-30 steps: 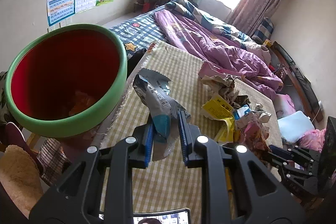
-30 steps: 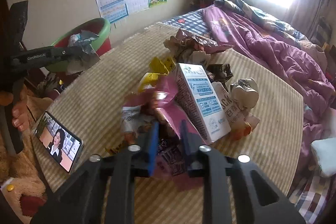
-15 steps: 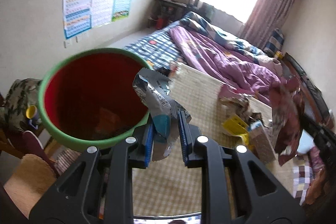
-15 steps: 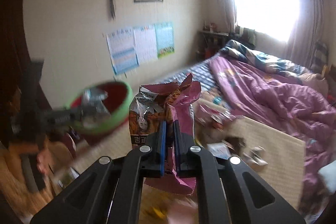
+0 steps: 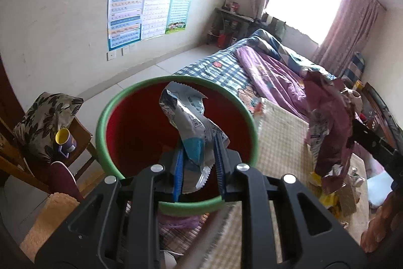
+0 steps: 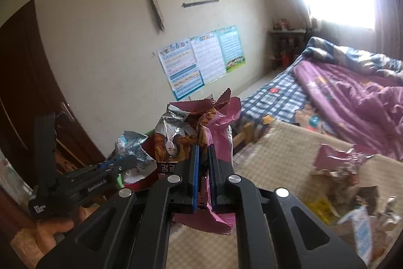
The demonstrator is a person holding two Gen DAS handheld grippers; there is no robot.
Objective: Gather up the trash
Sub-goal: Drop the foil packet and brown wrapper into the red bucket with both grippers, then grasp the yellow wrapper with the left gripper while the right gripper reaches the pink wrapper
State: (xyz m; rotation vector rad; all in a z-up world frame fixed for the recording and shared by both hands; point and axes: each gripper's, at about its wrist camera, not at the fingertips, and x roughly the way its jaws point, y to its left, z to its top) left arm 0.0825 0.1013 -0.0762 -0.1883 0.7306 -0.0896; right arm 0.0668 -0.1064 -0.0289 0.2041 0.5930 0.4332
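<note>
Silver wrapper [image 5: 192, 127] between left fingers [image 5: 178, 168], above red bin [image 5: 131, 127]

Red bin [image 5: 131, 132] mouth open, chair [image 5: 75, 132] at its left, trash-strewn table [image 5: 282, 143] right.

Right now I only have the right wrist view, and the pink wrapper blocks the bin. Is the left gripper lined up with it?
Observer: Yes. In the left wrist view the left gripper is shut on a silver wrapper, which sits squarely against the open mouth of the bin.
Operator: And my pink wrapper, is it over the bin too?
Observer: No. The pink wrapper hangs to the right of the bin, over the checked table.
Operator: Anything next to the bin to avoid?
Observer: A mug stands on a wooden chair just left of the bin.
</note>
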